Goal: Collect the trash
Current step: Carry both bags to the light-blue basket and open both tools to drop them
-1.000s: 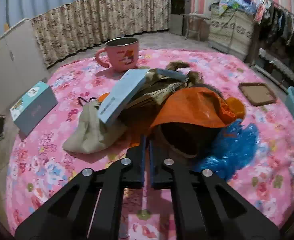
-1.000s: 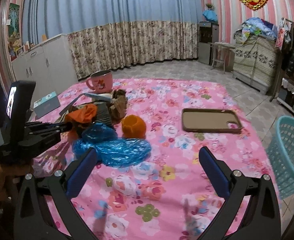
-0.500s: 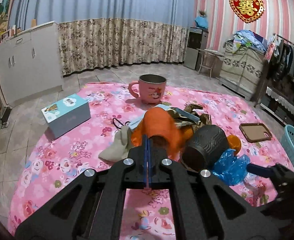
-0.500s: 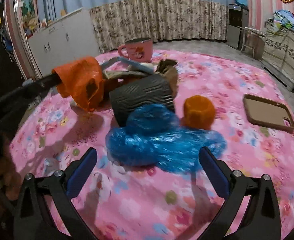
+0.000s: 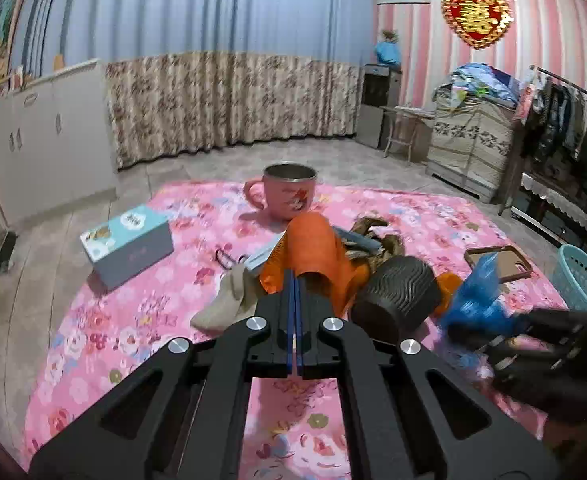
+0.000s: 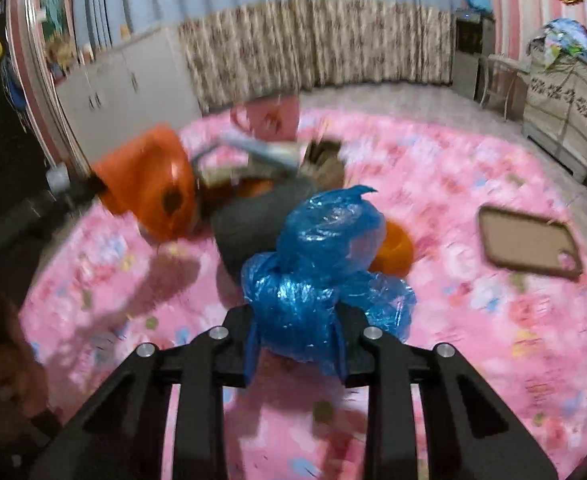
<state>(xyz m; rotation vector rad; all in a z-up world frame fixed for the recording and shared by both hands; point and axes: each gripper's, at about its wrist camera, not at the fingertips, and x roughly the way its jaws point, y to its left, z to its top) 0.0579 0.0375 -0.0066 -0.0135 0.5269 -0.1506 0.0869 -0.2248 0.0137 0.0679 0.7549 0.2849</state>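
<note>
Blue plastic bag point(image 6: 317, 276) bunched upright, pinched in right gripper point(image 6: 295, 350)

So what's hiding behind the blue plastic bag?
Behind the blue plastic bag peek a dark ribbed cup and an orange ball. The bag covers most of both, so their fronts stay unseen.

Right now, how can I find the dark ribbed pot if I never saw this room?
Look at the pink floral mat, then the trash heap in its middle. The pot lies on its side between the orange bag and blue bag; only it is black with wavy ridges.
</note>
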